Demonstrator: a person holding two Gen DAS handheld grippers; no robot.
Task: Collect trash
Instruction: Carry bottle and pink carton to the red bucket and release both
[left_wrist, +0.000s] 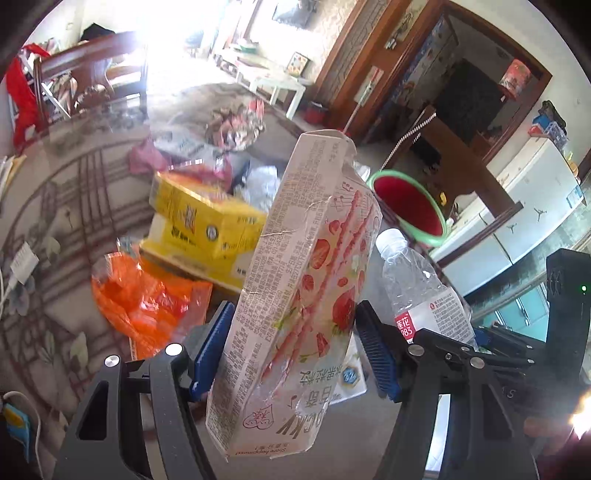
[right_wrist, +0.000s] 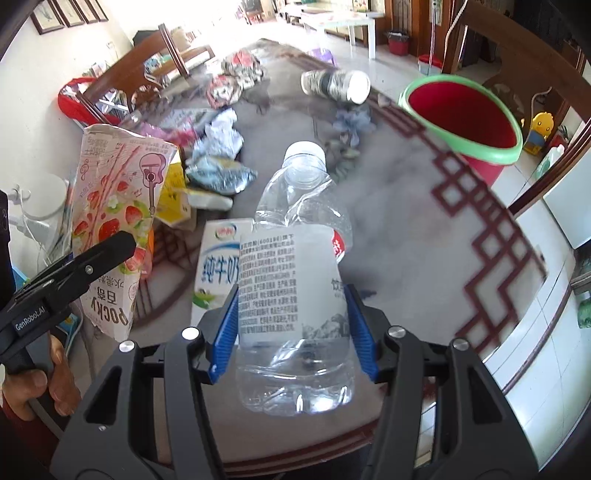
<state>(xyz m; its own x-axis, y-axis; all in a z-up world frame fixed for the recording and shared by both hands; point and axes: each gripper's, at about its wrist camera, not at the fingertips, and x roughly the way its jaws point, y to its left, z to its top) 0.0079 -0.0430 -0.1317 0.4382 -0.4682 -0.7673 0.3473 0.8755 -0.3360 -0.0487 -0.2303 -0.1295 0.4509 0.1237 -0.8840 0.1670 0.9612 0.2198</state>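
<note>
Both grippers loaded, red bin (right_wrist: 476, 122) not yet reached
Left gripper (left_wrist: 291, 354) seems clamped on the Pocky box (left_wrist: 303, 295), right gripper (right_wrist: 291, 325) squeezes the clear bottle (right_wrist: 295, 280); 2 items lifted, while milk carton (right_wrist: 216, 273), paper cup (right_wrist: 334, 86) and wrappers remain on the table (right_wrist: 406, 221)

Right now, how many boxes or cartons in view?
3. Snack box between the left gripper pads; yellow box on the table behind it; milk carton lying behind the right gripper's bottle. Clutter may hide more.
</note>
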